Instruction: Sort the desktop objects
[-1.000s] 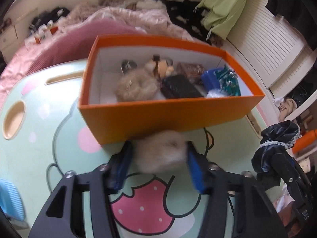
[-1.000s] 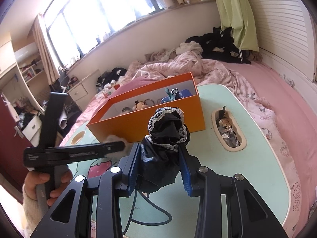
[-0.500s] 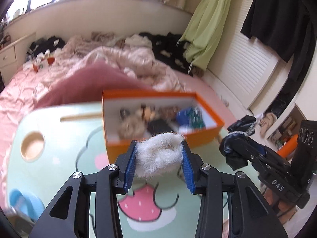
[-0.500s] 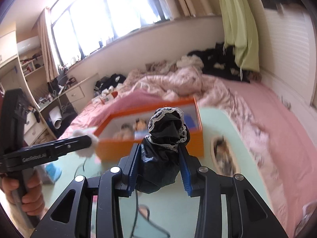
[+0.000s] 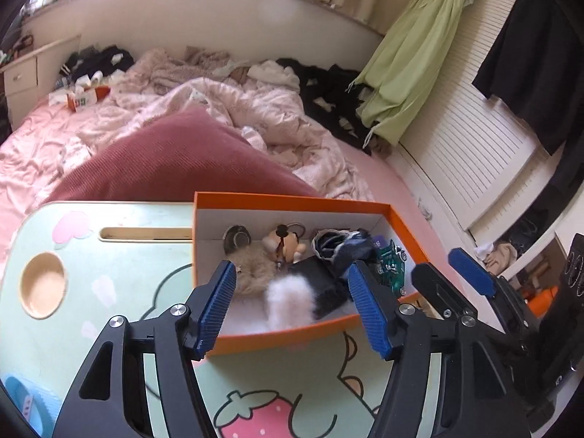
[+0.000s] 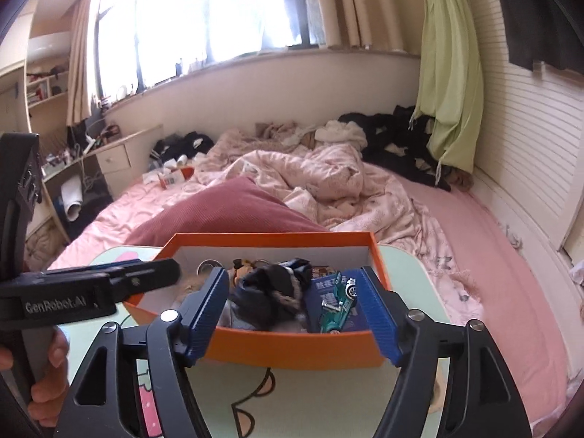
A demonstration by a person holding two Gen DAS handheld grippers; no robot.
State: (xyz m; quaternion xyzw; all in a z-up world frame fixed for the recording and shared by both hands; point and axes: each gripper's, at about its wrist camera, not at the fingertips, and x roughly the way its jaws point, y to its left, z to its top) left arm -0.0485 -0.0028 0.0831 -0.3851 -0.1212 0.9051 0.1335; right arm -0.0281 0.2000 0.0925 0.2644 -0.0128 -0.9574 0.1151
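An orange box [image 5: 292, 335] [image 6: 299, 350] stands on the mint cartoon-print table [image 5: 109, 292]. My left gripper [image 5: 292, 306] is open over the box's near edge; a white fluffy pom-pom [image 5: 290, 303] lies in the box between its fingers, blurred. My right gripper [image 6: 297, 315] is open over the box; a black lace-trimmed cloth [image 6: 272, 292] lies in the box between its fingers. The box also holds a beige fur ball [image 5: 252, 273], a small bear toy [image 5: 284, 244], a black case [image 5: 321, 284] and a green toy car [image 6: 337, 310].
The table has a round cup recess [image 5: 43, 284] and a slot [image 5: 146, 234] at its left. A light blue object [image 5: 25, 398] lies at the near left corner. Behind the table is a bed with a red pillow [image 5: 175, 160] and pink bedding.
Both grippers rose and moved over the box, then opened. The pom-pom left the left gripper and the black cloth left the right gripper; both now lie in the box.
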